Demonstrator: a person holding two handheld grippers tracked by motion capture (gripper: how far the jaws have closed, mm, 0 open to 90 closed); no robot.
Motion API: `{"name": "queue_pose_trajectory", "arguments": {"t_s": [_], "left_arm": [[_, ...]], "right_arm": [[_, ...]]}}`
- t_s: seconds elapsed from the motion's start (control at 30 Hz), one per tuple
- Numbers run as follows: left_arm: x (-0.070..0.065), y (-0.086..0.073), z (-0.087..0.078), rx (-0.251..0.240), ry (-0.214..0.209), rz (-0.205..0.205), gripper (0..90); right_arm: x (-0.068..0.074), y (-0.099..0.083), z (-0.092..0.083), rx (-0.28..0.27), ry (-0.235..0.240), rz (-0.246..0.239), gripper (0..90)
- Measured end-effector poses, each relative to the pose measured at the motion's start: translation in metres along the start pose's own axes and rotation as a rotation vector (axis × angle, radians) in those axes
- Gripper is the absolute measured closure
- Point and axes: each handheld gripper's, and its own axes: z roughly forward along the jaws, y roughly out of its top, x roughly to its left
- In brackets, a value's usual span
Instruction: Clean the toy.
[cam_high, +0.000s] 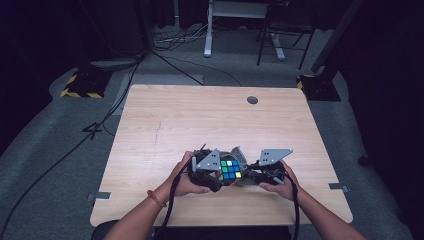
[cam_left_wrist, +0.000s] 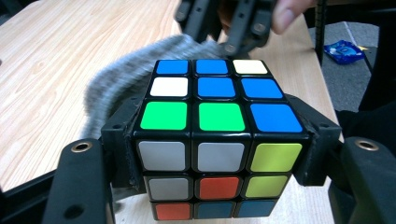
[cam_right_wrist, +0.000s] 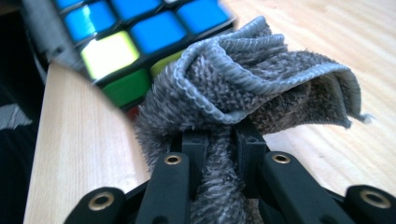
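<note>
A puzzle cube (cam_high: 230, 169) sat near the front edge of the wooden table (cam_high: 165, 125), roughly midway along that edge, and everything else gathered around it. The left gripper (cam_high: 216, 175) was on the cube's left side, held by the person's left hand (cam_high: 189, 179), which wore an orange band (cam_high: 155, 198) at the wrist. In the left gripper view its two black jaws were clamped on the cube (cam_left_wrist: 219, 140), one pad pressed against each side face. The cube's top face there showed blue, white, yellow and green squares; the face toward the camera showed grey-white, yellow-green, orange and dark blue ones.

The right gripper (cam_high: 250, 172) was just to the right of the cube, held by the right hand (cam_high: 280, 182). In the right gripper view its jaws were closed tight on a grey cloth (cam_right_wrist: 247, 88), the bunched fabric squeezed between the two pads and fanning out above them. The cloth touched the cube (cam_right_wrist: 140, 32) on the side facing the right gripper. In the left gripper view the same cloth (cam_left_wrist: 121, 79) draped behind and to the left of the cube, and the right gripper (cam_left_wrist: 229, 35) hung just beyond the cube's far edge.

A round hole (cam_high: 252, 100) lay in the table well beyond the cube, near the far edge.
</note>
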Motion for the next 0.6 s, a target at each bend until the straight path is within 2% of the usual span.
{"name": "queue_pose_trajectory", "arguments": {"t_s": [0.13, 0.23, 0.3, 0.37, 0.47, 0.5, 0.6], "left_arm": [[0.006, -0.003, -0.002, 0.001, 0.02, -0.017, 33.2], [0.01, -0.007, -0.001, 0.004, 0.027, -0.023, 33.2], [0.012, -0.009, 0.0, 0.004, 0.032, -0.028, 33.2], [0.014, -0.011, 0.001, 0.021, 0.041, -0.031, 33.2], [0.017, -0.017, 0.005, 0.045, 0.043, -0.039, 33.2], [0.018, -0.018, 0.006, 0.048, 0.04, -0.043, 33.2], [0.019, -0.023, 0.01, 0.072, 0.036, -0.04, 33.2]], "right_arm": [[0.003, -0.001, 0.002, 0.031, 0.037, -0.017, 78.0], [0.004, 0.0, 0.0, 0.027, 0.054, -0.03, 77.7], [0.0, -0.001, -0.005, -0.008, 0.08, -0.022, 77.7], [-0.006, -0.002, -0.011, -0.054, 0.097, 0.006, 77.6], [-0.011, -0.001, -0.021, -0.094, 0.074, 0.019, 77.5], [-0.012, 0.0, -0.023, -0.092, 0.045, 0.012, 77.3], [-0.017, -0.002, -0.027, -0.046, -0.092, -0.008, 77.0]]}}
